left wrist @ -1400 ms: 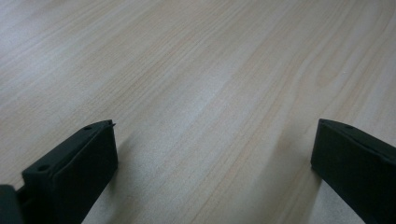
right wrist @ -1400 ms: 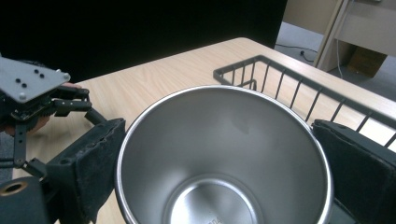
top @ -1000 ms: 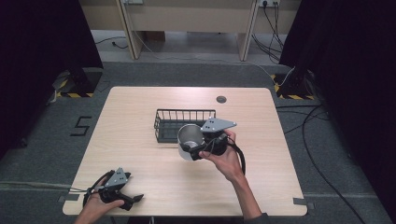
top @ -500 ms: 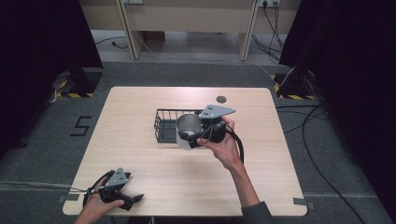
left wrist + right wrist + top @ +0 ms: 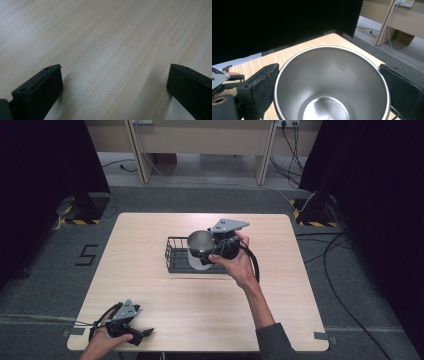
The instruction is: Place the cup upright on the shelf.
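High view: a pale wood-grain table (image 5: 165, 295) stands on grey carpet, with dark curtains at both sides and cables trailing along the floor. The right gripper (image 5: 212, 251) clasps a steel cup (image 5: 199, 246) by its sides, holding it over the black wire basket (image 5: 175, 261) near the table's middle; the cup hides part of the basket. In the right gripper view, the cup's (image 5: 332, 82) brushed, tapering interior is cut off below. The left gripper (image 5: 142, 335) rests at the near left edge, its jaws spread apart around bare tabletop in the left gripper view.
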Demonstrator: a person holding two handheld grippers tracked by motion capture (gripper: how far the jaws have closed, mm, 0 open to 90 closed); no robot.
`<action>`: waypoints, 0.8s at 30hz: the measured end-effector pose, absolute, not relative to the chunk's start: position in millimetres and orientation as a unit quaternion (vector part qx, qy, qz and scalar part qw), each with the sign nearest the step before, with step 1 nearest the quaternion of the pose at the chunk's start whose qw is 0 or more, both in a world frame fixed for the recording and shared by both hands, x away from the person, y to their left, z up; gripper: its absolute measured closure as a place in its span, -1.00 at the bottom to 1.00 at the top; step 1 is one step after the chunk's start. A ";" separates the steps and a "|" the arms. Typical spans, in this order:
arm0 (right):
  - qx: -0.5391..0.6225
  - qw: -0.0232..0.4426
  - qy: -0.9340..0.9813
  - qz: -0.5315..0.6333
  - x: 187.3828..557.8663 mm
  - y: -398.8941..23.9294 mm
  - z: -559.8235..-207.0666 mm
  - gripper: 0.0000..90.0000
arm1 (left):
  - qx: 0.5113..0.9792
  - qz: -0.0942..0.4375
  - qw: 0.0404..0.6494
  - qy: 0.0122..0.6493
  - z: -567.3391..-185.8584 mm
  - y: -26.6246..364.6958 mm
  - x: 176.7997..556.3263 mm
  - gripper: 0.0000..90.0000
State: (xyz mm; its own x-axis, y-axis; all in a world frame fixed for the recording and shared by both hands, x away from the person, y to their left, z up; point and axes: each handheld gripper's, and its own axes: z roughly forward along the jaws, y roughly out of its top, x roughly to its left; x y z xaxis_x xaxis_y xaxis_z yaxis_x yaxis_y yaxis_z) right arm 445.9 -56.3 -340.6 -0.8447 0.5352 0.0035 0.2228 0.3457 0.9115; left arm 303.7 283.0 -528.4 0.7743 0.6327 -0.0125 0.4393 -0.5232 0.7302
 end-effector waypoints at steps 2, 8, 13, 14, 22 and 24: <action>0.234 0.151 0.808 0.520 450.2 -54.3 -338.9 -0.86 | 0.863 0.128 0.377 0.310 -528.4 283.0 303.7 -1.00; 0.235 0.152 0.809 0.516 462.5 -47.9 -335.0 -0.86 | 0.863 0.128 0.377 0.310 -528.4 283.0 303.7 -1.00; 0.237 0.149 0.812 0.513 474.2 -43.1 -335.0 -0.86 | 0.863 0.128 0.377 0.310 -528.4 283.0 303.7 -1.00; 0.239 0.148 0.812 0.512 476.8 -42.1 -335.5 -0.86 | 0.863 0.128 0.377 0.310 -528.4 283.0 303.7 -1.00; 0.250 0.149 0.817 0.498 497.4 -37.0 -341.6 -0.86 | 0.863 0.128 0.378 0.311 -528.5 282.8 303.6 -1.00; 0.251 0.150 0.817 0.496 501.8 -36.0 -343.7 -0.86 | 0.863 0.128 0.378 0.310 -528.5 282.8 303.6 -1.00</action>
